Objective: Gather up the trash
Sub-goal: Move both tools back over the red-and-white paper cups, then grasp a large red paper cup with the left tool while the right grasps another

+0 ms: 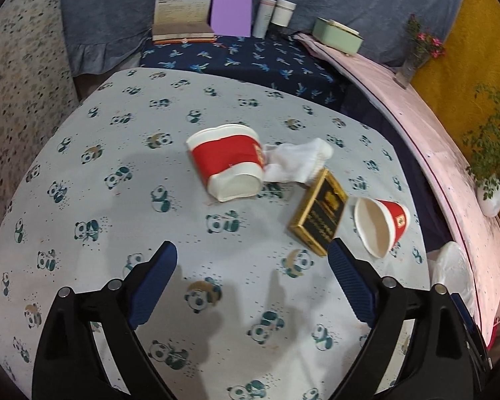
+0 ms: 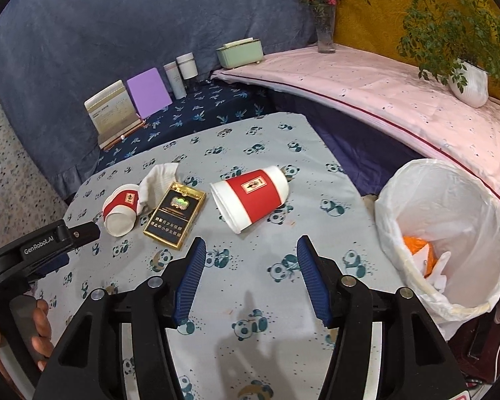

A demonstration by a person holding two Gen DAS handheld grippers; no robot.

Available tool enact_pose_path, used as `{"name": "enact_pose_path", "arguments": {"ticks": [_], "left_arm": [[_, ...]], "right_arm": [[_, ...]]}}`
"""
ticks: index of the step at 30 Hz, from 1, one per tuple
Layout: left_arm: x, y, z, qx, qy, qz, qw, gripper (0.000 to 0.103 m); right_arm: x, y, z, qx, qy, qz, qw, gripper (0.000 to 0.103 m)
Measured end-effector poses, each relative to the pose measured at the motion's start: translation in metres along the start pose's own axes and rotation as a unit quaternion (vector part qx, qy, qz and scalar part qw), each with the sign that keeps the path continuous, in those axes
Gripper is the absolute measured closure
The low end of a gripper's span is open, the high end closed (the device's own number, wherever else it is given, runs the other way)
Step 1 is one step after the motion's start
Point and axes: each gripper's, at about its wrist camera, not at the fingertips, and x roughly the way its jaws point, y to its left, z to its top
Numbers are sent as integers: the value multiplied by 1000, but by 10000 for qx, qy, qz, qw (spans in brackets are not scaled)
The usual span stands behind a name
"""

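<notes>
Left wrist view: my left gripper (image 1: 251, 250) hangs spread wide and empty over the table (image 1: 100, 200), the crushed cup (image 1: 226, 163), tissue (image 1: 296, 161) and cigarette box (image 1: 320, 215) mid-table ahead. Right wrist view: my right gripper (image 2: 250, 250) stands half spread, empty, before the tipped cup (image 2: 250, 196); I'd straddle its wall, squeeze gently, then carry it to the bin (image 2: 450, 206) off the table's right edge.

The left tool (image 1: 252, 250) tilts downward with jaws spread wide and empty. The right tool (image 2: 251, 246), at its three o'clock, tilts downward too, jaws parted, empty.
</notes>
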Motion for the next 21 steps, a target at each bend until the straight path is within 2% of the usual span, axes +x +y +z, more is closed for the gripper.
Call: {"name": "enact_pose_path", "arguments": {"ticks": [9, 15, 21], "left_arm": [[27, 28, 14, -395, 162, 202, 9989, 13], [50, 26, 32, -431, 217, 232, 9986, 12], [80, 21, 48, -359, 269, 459, 9979, 12]], "right_arm": [[39, 16, -1, -58, 169, -83, 9998, 47], [73, 18, 7, -11, 318, -164, 9994, 47], [101, 17, 16, 104, 365, -272, 9989, 47]]}}
